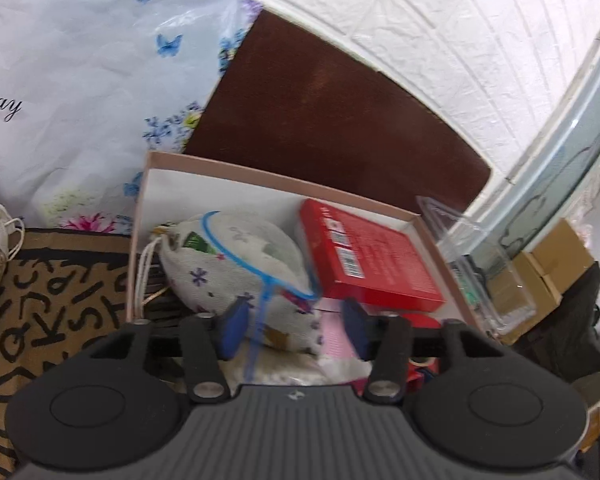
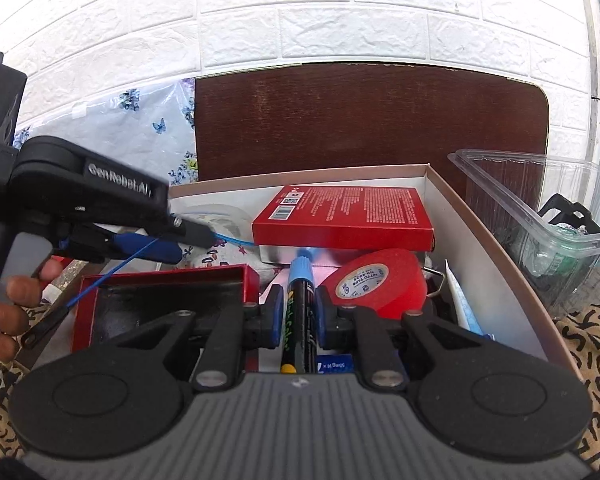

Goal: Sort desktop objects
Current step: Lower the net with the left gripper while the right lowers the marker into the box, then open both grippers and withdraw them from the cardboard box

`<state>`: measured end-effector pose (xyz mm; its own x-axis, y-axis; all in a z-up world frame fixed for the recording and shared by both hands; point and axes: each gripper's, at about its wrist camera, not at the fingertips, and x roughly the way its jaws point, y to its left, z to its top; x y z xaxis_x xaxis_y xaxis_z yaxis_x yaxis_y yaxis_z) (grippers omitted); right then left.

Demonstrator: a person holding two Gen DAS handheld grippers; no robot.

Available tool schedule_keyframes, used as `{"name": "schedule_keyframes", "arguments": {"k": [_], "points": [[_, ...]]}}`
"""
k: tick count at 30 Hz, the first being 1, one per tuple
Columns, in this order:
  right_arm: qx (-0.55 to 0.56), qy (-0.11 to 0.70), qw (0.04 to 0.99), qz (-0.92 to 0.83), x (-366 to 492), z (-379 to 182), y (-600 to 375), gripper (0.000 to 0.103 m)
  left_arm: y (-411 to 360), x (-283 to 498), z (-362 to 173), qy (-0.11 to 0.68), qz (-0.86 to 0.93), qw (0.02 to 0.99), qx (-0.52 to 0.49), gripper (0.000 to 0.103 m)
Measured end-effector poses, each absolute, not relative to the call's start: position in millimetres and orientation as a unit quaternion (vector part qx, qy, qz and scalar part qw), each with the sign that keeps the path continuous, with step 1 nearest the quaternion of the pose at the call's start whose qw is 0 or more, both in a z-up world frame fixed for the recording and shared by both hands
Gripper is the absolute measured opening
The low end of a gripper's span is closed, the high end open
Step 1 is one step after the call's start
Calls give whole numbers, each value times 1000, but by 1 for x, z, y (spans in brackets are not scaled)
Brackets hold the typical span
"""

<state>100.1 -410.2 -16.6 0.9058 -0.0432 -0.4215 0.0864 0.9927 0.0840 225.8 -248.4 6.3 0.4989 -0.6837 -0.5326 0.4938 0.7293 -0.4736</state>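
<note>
An open cardboard box (image 1: 260, 174) holds a floral cloth pouch (image 1: 204, 280), and a blue-rimmed mesh net (image 1: 256, 236) lies on top of it. The net's thin blue handle (image 1: 262, 312) runs between the pads of my open left gripper (image 1: 294, 328) and touches neither. In the right wrist view my right gripper (image 2: 300, 316) straddles a black marker with a blue cap (image 2: 300, 304), with slim gaps at both pads. The left gripper (image 2: 180, 244) reaches into the box (image 2: 480, 232) from the left, with a hand (image 2: 8, 304) on its grip.
In the box lie a red carton (image 2: 348, 216), a red tape roll (image 2: 380, 284) and a red tray with a dark inside (image 2: 172, 292). A clear plastic container (image 2: 540, 216) stands to the right. A letter-patterned cloth (image 1: 52, 300) and a floral bag (image 1: 80, 100) lie to the left.
</note>
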Motion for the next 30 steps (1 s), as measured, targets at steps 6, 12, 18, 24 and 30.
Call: {"name": "schedule_keyframes", "arguments": {"k": [6, 12, 18, 24, 30], "points": [[47, 191, 979, -46, 79, -7, -408, 46, -249, 193, 24, 323, -353, 874, -82, 101], [36, 179, 981, -65, 51, 1, -401, 90, -239, 161, 30, 321, -339, 881, -77, 103], [-1, 170, 982, -86, 18, 9, -387, 98, -228, 127, 35, 317, -322, 889, -73, 103], [-19, 178, 979, -93, -10, 14, -373, 98, -222, 90, 35, 323, -311, 892, -55, 103], [-17, 189, 975, -112, -37, 12, -364, 98, -215, 53, 34, 302, -285, 910, -15, 103]]}}
